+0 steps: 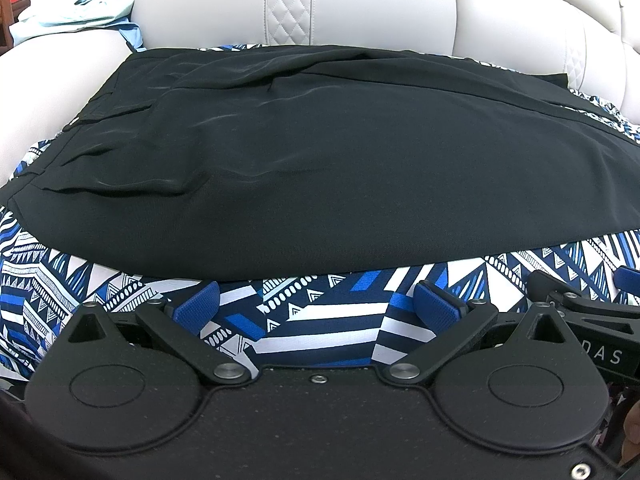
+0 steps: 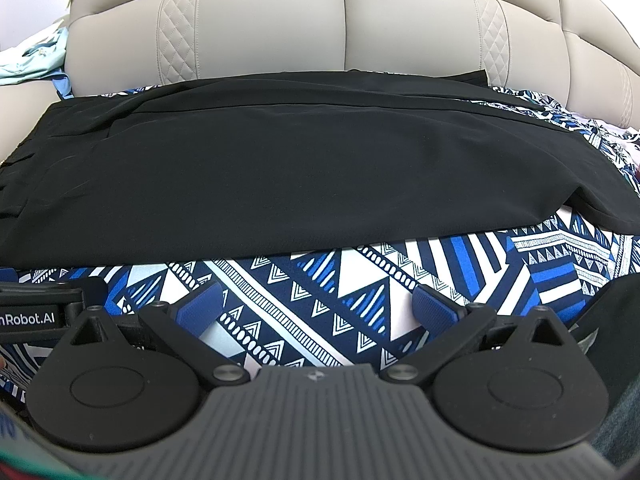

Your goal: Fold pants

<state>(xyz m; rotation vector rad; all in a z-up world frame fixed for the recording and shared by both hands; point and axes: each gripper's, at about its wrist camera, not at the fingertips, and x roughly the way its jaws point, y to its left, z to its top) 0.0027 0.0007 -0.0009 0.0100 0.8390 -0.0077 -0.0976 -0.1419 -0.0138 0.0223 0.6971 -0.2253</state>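
Black pants (image 1: 320, 152) lie folded flat across a blue and white patterned cloth (image 1: 312, 320) on a sofa seat. They also show in the right wrist view (image 2: 300, 168), waistband at the left, leg ends at the right. My left gripper (image 1: 318, 302) is open and empty, just in front of the pants' near edge. My right gripper (image 2: 318, 304) is open and empty, a little back from the near edge. The right gripper's body shows at the right edge of the left wrist view (image 1: 580, 304).
The beige leather sofa back (image 2: 344, 32) rises right behind the pants. Light blue clothes (image 1: 80, 4) lie on the sofa at the far left. The patterned cloth (image 2: 360, 280) reaches past the pants on the near and right sides.
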